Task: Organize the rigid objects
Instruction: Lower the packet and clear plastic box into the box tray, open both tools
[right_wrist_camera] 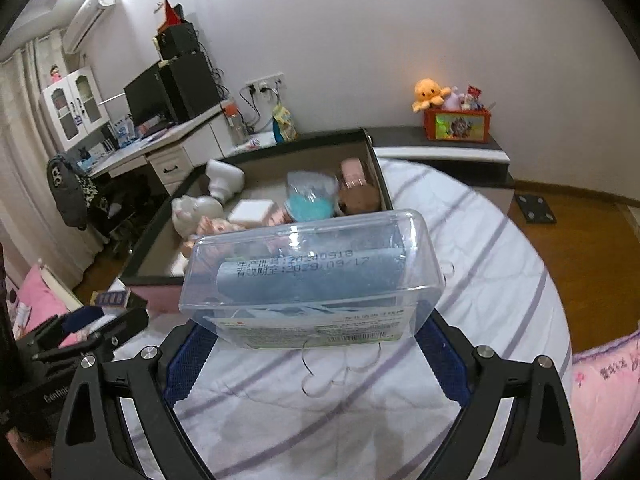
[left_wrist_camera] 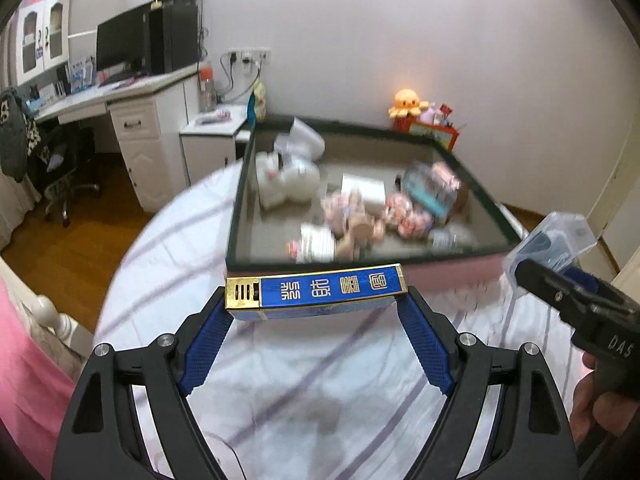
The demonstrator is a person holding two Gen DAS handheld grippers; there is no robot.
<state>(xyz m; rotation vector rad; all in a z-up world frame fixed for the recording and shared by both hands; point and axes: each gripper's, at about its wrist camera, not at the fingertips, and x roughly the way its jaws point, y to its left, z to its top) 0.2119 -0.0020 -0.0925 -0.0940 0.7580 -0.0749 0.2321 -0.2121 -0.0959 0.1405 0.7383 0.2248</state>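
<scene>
Blue-and-gold flat carton (left_wrist_camera: 316, 292) pinched in the left hand-held gripper (left_wrist_camera: 316, 312) and clear plastic lidded box (right_wrist_camera: 312, 276) clamped in the right hand-held gripper (right_wrist_camera: 316, 328) hang over the bed, so carry both level into the dark-rimmed tray (left_wrist_camera: 236, 216).

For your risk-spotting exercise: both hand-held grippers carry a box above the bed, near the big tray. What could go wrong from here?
1. The flat blue-and-gold carton is pinched only at its ends by the left hand-held gripper; it may twist free.
2. The clear plastic lidded box in the right hand-held gripper looks smooth, so could slip.
3. The dark-rimmed tray is crowded, so drops may land on toys.
</scene>
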